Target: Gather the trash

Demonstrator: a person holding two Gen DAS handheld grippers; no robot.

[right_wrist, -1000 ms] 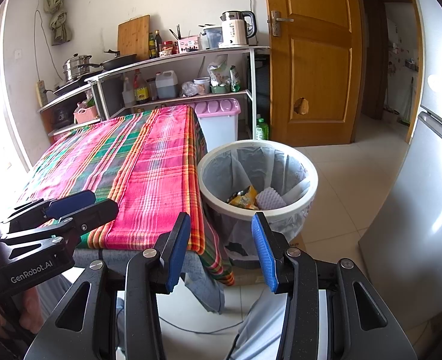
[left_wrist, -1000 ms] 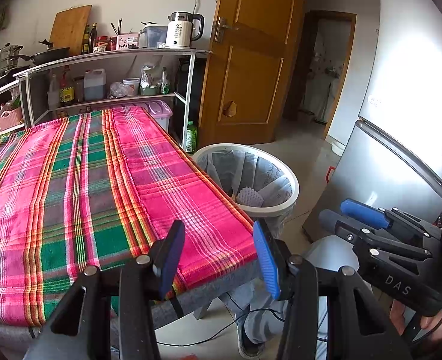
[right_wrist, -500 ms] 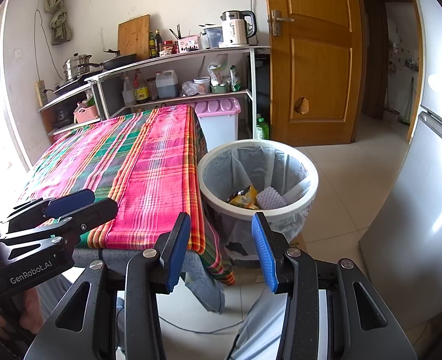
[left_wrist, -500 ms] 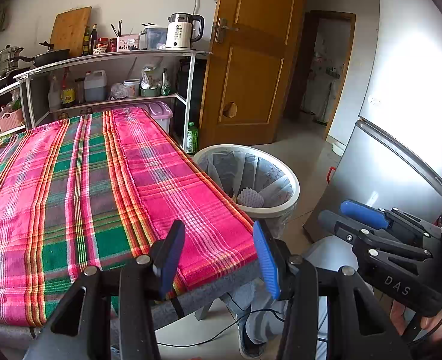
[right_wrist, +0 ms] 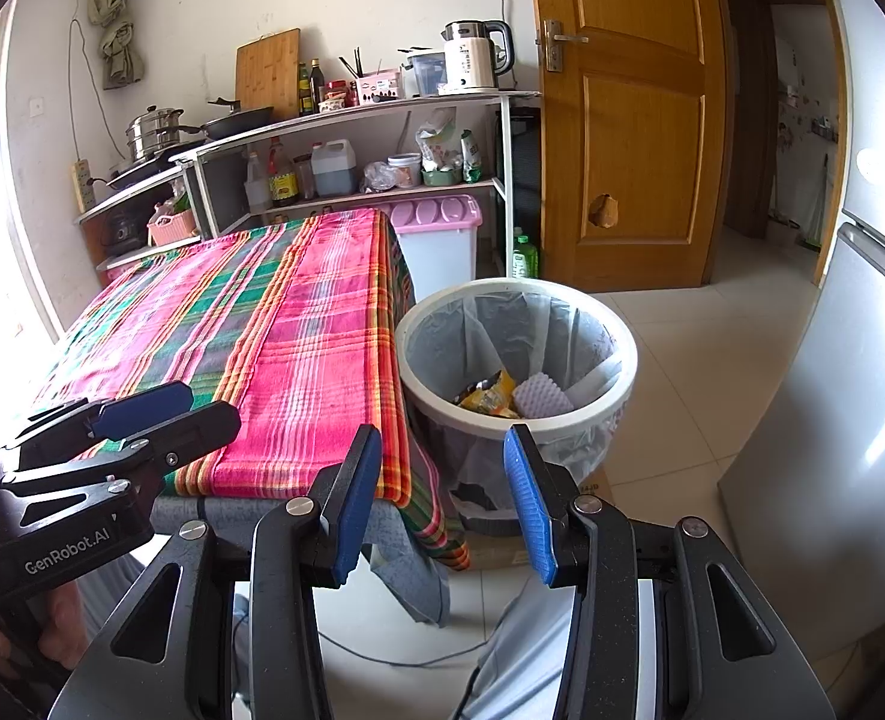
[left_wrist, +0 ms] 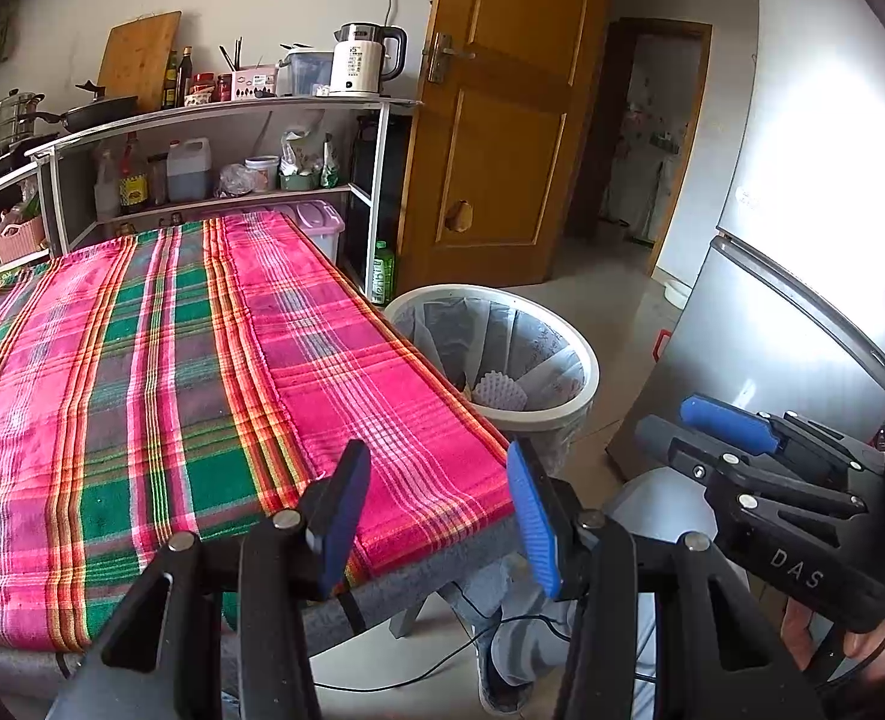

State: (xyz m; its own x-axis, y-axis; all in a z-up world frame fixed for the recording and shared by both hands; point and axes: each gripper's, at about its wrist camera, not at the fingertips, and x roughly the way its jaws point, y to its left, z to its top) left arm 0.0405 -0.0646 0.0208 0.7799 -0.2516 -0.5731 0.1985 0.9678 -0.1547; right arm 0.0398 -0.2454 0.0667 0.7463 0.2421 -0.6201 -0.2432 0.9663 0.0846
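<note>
The 2 claws, the left claw (left_wrist: pixel 436 516) and the right claw (right_wrist: pixel 442 498), are hanging open and holding nothing near the desk (left_wrist: pixel 142 360), because the trash (right_wrist: pixel 508 396) is already lying inside the bin (right_wrist: pixel 619 354) beside it.

— Where is room left for a gripper to pass?

— Open floor (right_wrist: pixel 700 360) is seen to the right of the bin (right_wrist: pixel 616 384), and the top of the plaid cloth (left_wrist: pixel 142 372) is bare.

— What is in the way?

— The right side is blocked by the fridge (right_wrist: pixel 832 420). The bin is set just beside the table edge. The far end is closed off by shelves (left_wrist: pixel 226 114).
</note>
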